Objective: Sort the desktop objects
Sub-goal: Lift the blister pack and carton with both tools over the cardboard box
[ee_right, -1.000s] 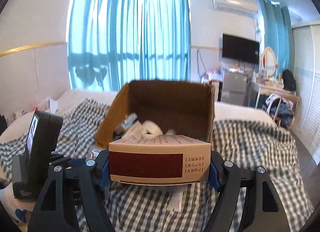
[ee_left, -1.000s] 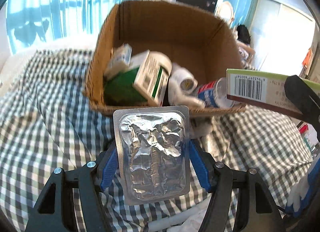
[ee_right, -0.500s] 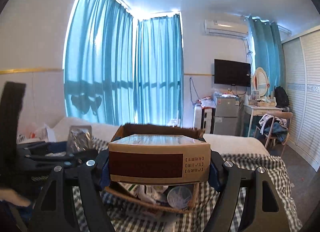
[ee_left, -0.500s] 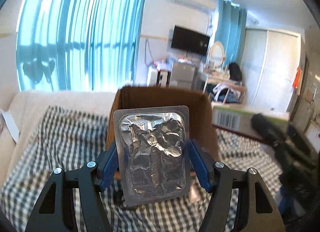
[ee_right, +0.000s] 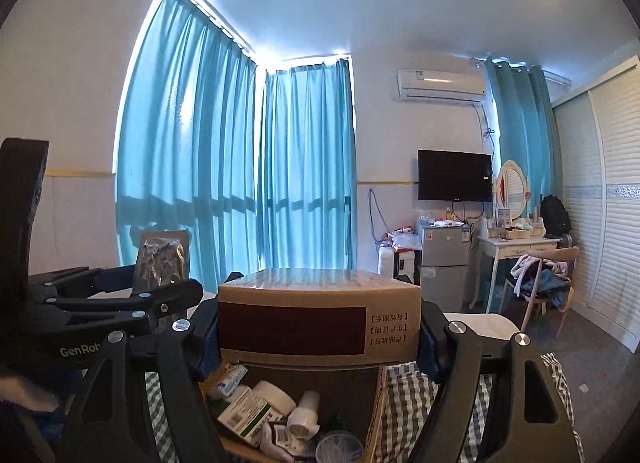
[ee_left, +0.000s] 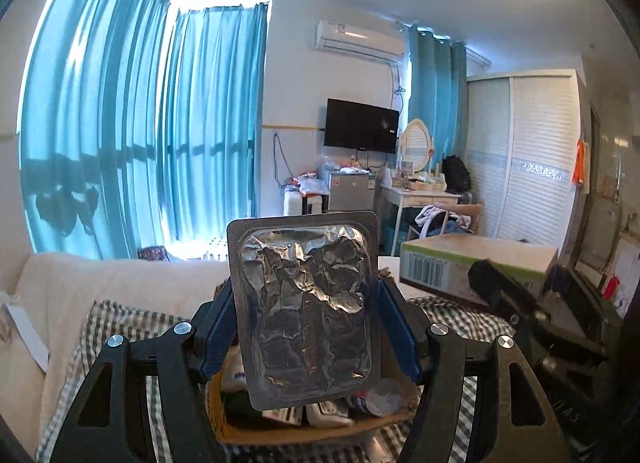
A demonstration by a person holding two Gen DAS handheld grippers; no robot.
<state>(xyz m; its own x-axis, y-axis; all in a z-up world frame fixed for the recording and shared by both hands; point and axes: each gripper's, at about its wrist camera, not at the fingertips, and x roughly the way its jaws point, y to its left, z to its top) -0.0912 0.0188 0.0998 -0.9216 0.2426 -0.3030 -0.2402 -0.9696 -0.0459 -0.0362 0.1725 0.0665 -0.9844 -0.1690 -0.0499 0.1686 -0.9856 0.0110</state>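
Observation:
My left gripper (ee_left: 306,315) is shut on a silver foil blister pack (ee_left: 308,303), which stands upright between the blue pads. Below it sits an open cardboard carton (ee_left: 240,433) with several medicine boxes and bottles inside. My right gripper (ee_right: 320,327) is shut on a tan medicine box (ee_right: 320,315) with a dark red panel, held level above the same carton (ee_right: 380,403). In the left wrist view that medicine box (ee_left: 460,263) shows its barcode end at the right. The right wrist view shows the left gripper (ee_right: 160,275) with the blister pack (ee_right: 162,259) at the left.
A grey-and-white checked cloth (ee_left: 120,323) covers the surface under the carton. A cream cushion (ee_left: 100,283) lies behind it. White bottles (ee_right: 304,417) and a green-white box (ee_right: 244,415) lie in the carton. Curtains, a television, a fridge and a dressing table stand far behind.
Both grippers have risen with their loads still held. The views have tilted up from the carton to the room, so the carton now sits low in both frames.

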